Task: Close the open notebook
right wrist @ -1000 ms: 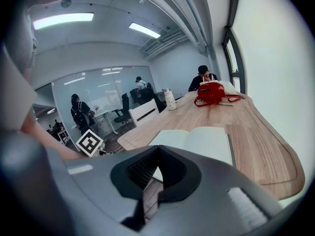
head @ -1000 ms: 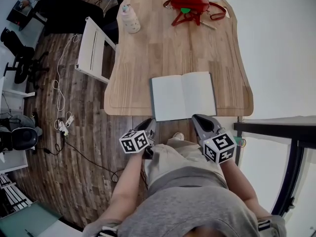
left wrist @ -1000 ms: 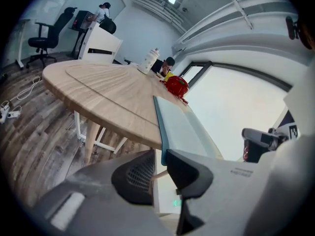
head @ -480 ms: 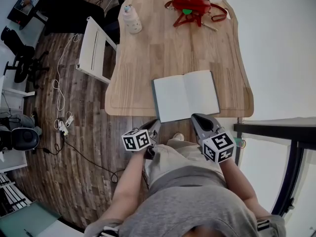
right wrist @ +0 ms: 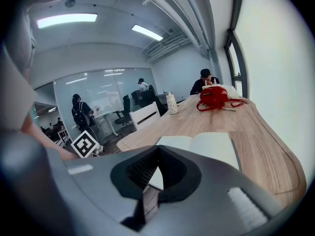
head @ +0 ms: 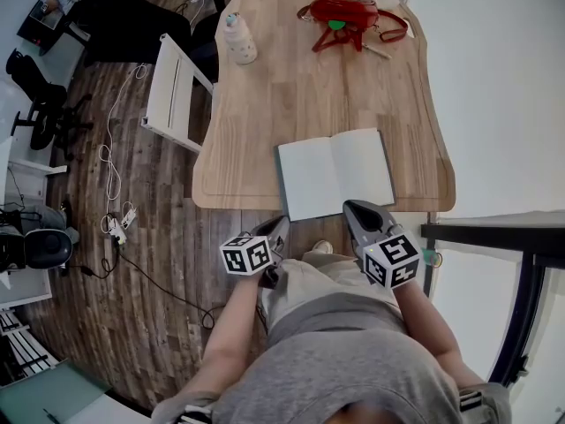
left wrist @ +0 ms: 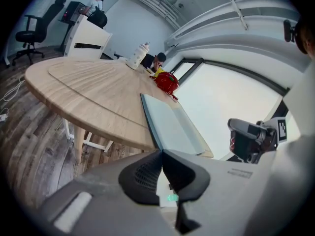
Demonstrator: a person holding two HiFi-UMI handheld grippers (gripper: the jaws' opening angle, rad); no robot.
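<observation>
Head view shows the wooden table (head: 300,87) filling the upper middle. The notebook (head: 335,173) lies open and flat at the table's six o'clock edge, blank pages up, with its spine running roughly from twelve to six. A red bag (head: 349,11) sits at the far twelve o'clock end, and a pale bottle (head: 238,38) stands at about eleven o'clock, well apart from the book.

Both tools hover off the table, just short of the near edge. The left gripper (head: 279,224) is near the book's seven o'clock corner and the right gripper (head: 353,210) near its five o'clock corner. In each gripper view the jaws are pressed together tip to tip with nothing between them.

The closing has not begun; this looks like the approach. The next move probably calls for parting one pair of jaws, or sliding a tip under one cover's outer edge, and swinging it over the spine.

No brand or writing can be read. The bottle's label is too small to tell, and the cubes carry only square markers.
</observation>
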